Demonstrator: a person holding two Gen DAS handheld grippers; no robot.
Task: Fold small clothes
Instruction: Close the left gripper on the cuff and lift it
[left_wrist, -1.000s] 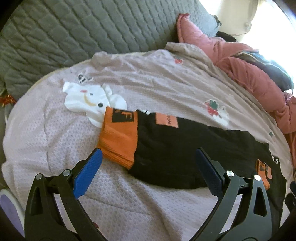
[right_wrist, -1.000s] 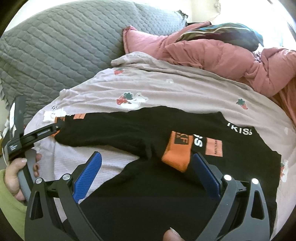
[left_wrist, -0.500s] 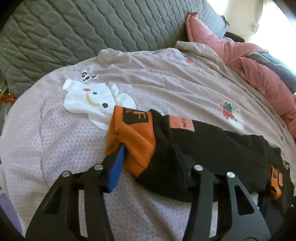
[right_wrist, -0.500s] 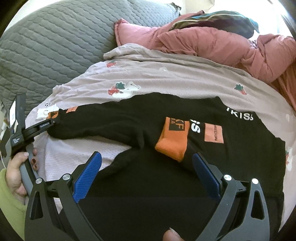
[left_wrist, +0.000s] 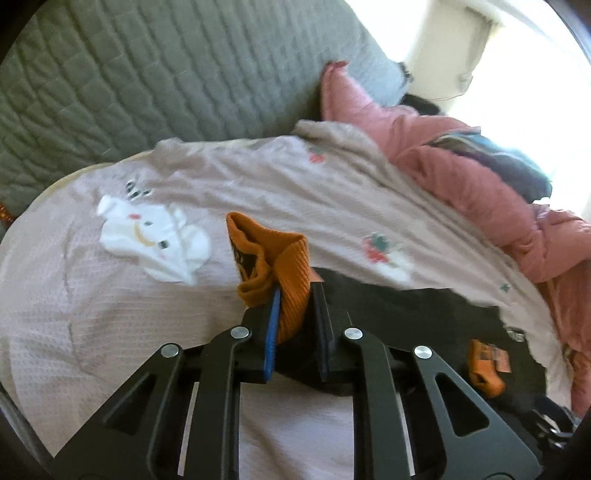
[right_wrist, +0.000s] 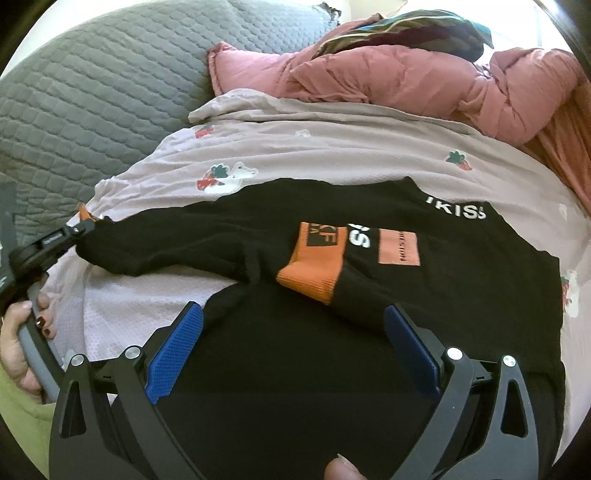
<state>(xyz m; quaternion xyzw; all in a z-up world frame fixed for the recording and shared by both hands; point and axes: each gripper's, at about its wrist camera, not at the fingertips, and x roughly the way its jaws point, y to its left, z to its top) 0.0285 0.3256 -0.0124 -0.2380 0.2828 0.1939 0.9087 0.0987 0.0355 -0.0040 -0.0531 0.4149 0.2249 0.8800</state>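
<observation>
I have the left hand-held gripper (left_wrist: 295, 317) clamped on the orange cuff (left_wrist: 275, 266) of the black sweater (right_wrist: 332, 295), its blue pads pinching the ribbed knit so the cuff bunches up above them. From the right wrist view that same hand-held gripper (right_wrist: 79, 230) sits at the far left tip of the sweater's stretched sleeve, with my left hand (right_wrist: 22, 339) around its grey handle.

My right hand-held gripper (right_wrist: 291, 343) is spread wide and grips nothing; it hovers over the sweater's lower body, just short of the second orange cuff (right_wrist: 314, 258), which lies folded across the chest beside a salmon patch (right_wrist: 399, 247) and white lettering.

The sweater lies spread on a pale pink blanket (right_wrist: 332, 147) printed with strawberries; a white cartoon figure (left_wrist: 155, 236) is printed on the blanket left of the gripped cuff. Beyond the sweater, a grey quilted cushion (right_wrist: 92, 92) stands at the back left and a pink puffer jacket (right_wrist: 406, 77) is heaped at the back right
</observation>
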